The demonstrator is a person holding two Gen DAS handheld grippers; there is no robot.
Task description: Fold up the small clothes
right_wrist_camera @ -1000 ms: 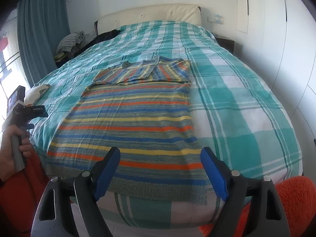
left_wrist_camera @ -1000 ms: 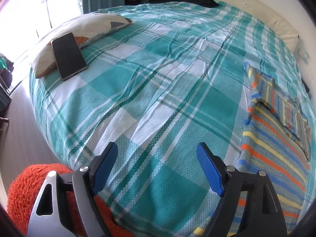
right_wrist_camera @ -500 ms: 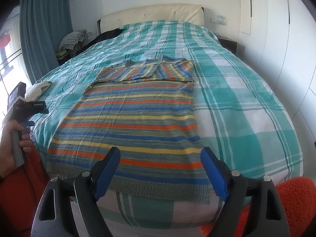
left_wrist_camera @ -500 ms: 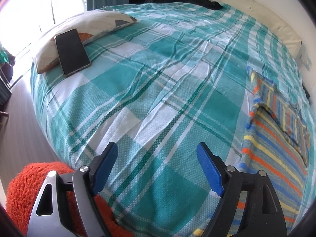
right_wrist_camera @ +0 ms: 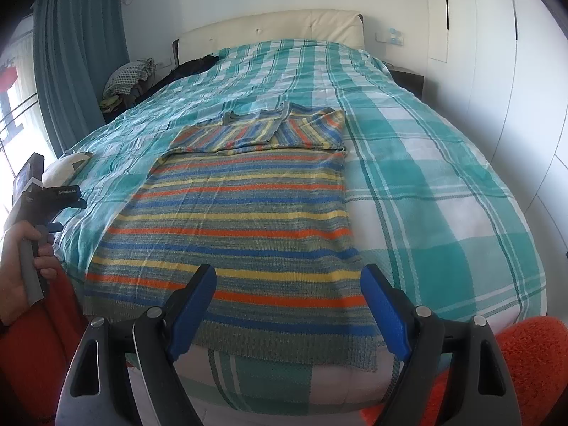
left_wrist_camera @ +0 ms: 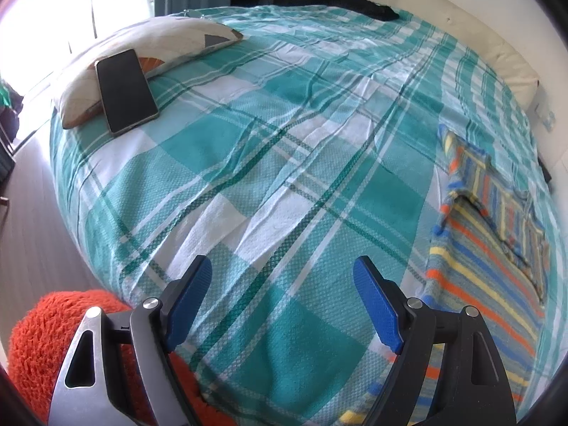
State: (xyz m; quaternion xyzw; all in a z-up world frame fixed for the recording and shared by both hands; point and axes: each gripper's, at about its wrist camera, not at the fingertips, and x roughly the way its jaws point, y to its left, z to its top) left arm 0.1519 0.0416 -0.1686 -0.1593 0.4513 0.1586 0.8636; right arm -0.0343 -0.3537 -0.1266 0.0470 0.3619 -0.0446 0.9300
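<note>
A striped knit sweater in orange, blue, yellow and grey lies flat on the bed, hem toward me, both sleeves folded across its chest near the collar. My right gripper is open and empty, just above the hem at the bed's front edge. My left gripper is open and empty over the bare bedspread, left of the sweater. The left gripper also shows in the right wrist view, held in a hand off the sweater's left side.
The bed has a teal and white plaid bedspread. A phone leans on a pillow at the bed's left edge. Orange fuzzy fabric sits below the front edge. Dark clothes lie by the headboard.
The left gripper has drifted slightly back and left, so the phone and pillow shifted right in its view. The right gripper rose a little. The sweater has not moved.
</note>
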